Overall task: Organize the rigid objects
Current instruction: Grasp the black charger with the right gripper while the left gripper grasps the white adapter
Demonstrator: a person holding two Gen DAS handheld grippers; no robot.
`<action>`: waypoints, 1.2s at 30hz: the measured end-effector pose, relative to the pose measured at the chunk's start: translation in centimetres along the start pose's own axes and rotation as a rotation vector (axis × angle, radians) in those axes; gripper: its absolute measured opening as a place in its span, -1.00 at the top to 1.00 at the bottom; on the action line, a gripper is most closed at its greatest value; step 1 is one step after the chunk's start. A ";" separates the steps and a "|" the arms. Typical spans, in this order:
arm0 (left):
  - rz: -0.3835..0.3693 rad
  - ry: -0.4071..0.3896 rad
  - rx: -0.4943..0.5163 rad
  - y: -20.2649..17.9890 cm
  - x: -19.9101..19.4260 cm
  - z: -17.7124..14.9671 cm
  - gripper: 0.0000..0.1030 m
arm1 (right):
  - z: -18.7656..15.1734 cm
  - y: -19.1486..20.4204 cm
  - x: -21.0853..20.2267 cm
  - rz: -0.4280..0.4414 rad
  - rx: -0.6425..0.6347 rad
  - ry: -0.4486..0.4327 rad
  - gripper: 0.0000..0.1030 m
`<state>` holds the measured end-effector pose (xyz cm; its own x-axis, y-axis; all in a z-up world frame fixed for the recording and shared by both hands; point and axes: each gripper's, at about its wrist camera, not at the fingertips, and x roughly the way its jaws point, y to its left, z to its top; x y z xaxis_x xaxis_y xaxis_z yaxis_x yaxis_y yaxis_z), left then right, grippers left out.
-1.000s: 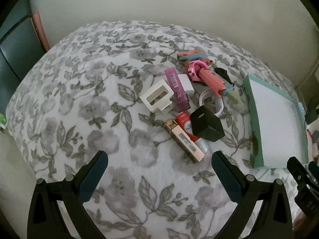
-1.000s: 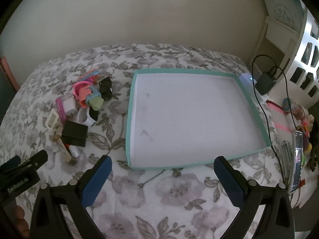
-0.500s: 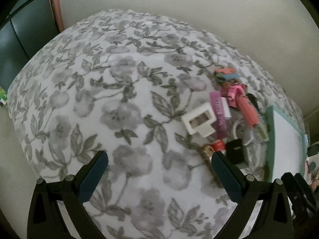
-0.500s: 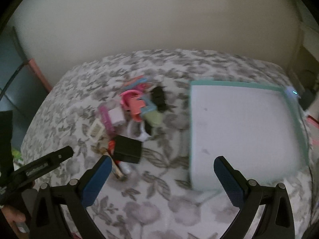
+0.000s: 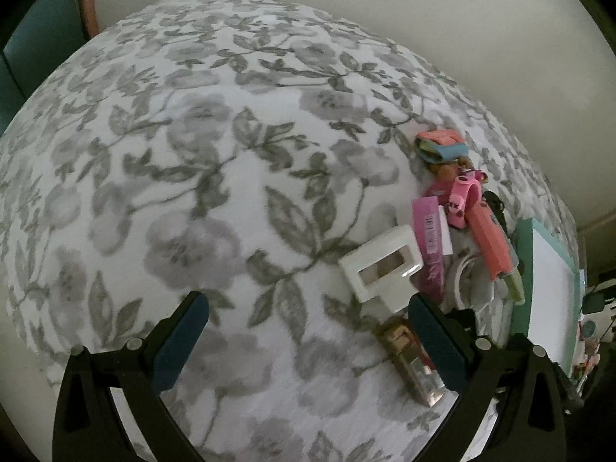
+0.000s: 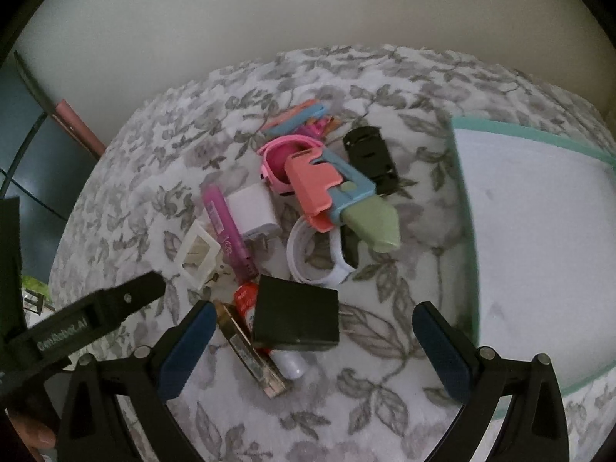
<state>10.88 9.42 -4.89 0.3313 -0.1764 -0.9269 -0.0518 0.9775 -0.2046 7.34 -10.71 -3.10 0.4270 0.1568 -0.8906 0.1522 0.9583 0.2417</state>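
Right gripper (image 6: 310, 350): fingers spread wide, nothing between them, above the floral cloth (image 6: 369, 404). Centre frame, a clutter pile: black adapter (image 6: 295, 319) lying over a red tube (image 6: 246, 302) and touching a gold bar (image 6: 250, 354); white adapter (image 6: 252, 211), purple tube (image 6: 229, 227) and white ring (image 6: 313, 258) behind. Teal-rimmed tray (image 6: 467, 238) at right, apart. Left gripper (image 5: 308, 342): fingers likewise wide, empty; its right finger covers part of the pile beside the white frame (image 5: 379, 267).
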 end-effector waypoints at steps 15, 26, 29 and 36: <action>-0.037 0.021 0.046 -3.2 2.9 1.7 -0.86 | 0.3 -0.3 3.0 -0.027 -0.029 0.053 -0.96; -0.066 0.021 0.129 -4.7 3.0 1.4 -0.11 | 0.4 -0.3 3.4 -0.026 -0.029 0.060 -0.77; -0.052 0.013 0.135 -4.5 2.9 1.4 0.09 | 0.3 -0.2 3.3 -0.019 -0.030 0.059 -0.70; -0.038 -0.001 0.144 -4.1 2.4 1.4 0.36 | 0.2 0.0 3.0 0.013 -0.032 0.056 -0.46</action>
<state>13.14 5.19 -5.81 0.3317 -0.2131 -0.9190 0.0958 0.9767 -0.1919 8.84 -10.24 -5.70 0.3782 0.1812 -0.9078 0.1177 0.9633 0.2413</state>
